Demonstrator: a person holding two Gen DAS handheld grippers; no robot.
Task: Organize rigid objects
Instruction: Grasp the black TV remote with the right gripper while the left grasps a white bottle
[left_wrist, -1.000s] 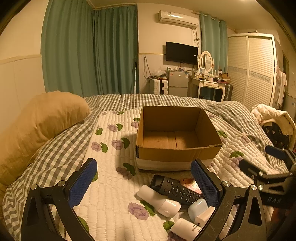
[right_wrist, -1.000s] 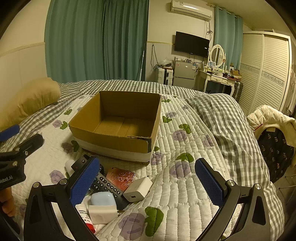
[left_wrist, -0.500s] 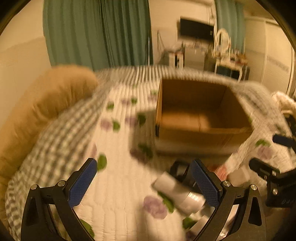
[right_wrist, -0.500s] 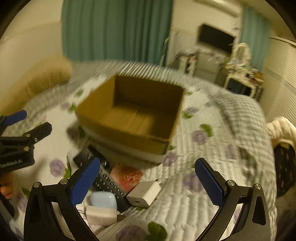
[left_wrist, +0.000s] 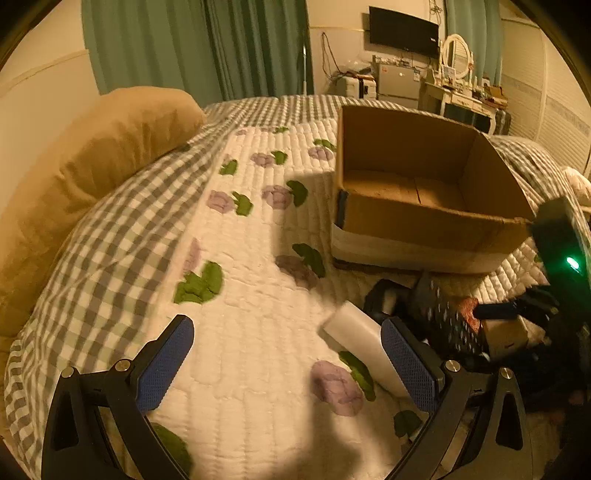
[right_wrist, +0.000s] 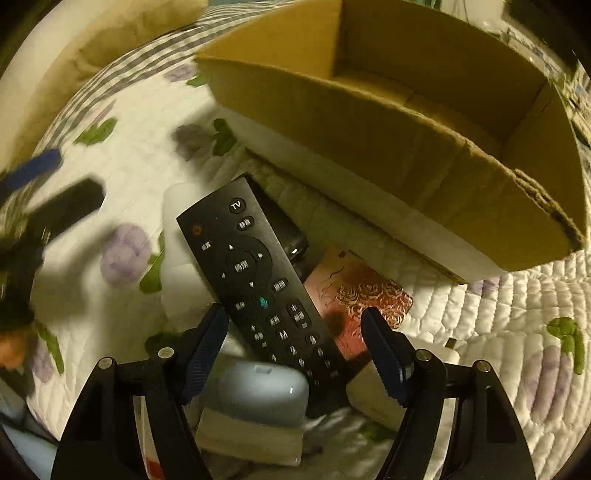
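Observation:
A black TV remote (right_wrist: 258, 273) lies on a pile of small items in front of an open, empty cardboard box (right_wrist: 399, 122). My right gripper (right_wrist: 295, 343) is open, low over the pile, its blue pads either side of the remote's lower end without closing on it. Around the remote lie a white bottle (right_wrist: 177, 258), a pale blue case (right_wrist: 258, 391), a red patterned card (right_wrist: 354, 295) and a white charger (right_wrist: 373, 387). My left gripper (left_wrist: 284, 365) is open and empty over the quilt, left of the pile; the white bottle (left_wrist: 358, 336) lies by its right pad. The box (left_wrist: 424, 184) stands beyond.
The bed has a white floral quilt (left_wrist: 240, 295) over a grey checked cover. A tan pillow (left_wrist: 85, 166) lies at the left. Green curtains, a TV, a dresser and a wardrobe stand beyond the bed. The right gripper's body (left_wrist: 561, 258) shows at the left view's right edge.
My right gripper has dropped down and forward onto the pile, now straddling the remote, with its jaws narrower. My left gripper has swung left and lower over the quilt.

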